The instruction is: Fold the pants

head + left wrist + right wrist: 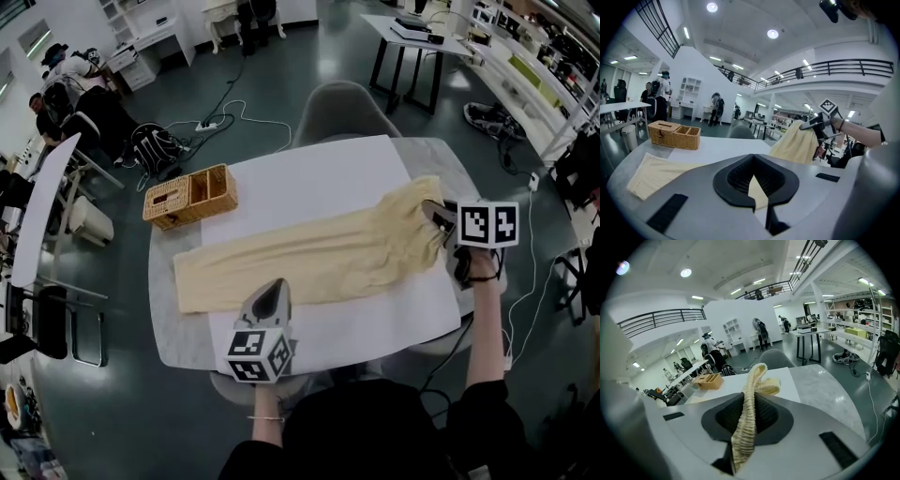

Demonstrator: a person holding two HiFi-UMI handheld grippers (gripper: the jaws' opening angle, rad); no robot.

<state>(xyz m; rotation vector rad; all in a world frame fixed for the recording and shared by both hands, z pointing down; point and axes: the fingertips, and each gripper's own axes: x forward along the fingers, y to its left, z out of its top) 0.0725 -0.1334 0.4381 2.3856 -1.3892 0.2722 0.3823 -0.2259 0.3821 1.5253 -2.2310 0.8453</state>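
Yellow pants [319, 258] lie long and flat on a white sheet [309, 173] on the table [169, 328]. Right tongs [434, 216] pinch the waist end, bunched between the jaws, and hold it up off the sheet. Left tongs [271, 291] hang over the near edge of the pants, jaws a little apart with nothing in them. A basket [190, 196] sits past the pants, away from both tongs.

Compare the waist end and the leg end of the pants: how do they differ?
The waist end is raised and bunched, pinched in the right gripper; the leg end lies flat on the table. The waist end looks wider, the leg end narrower. Both are the same pale yellow cloth.
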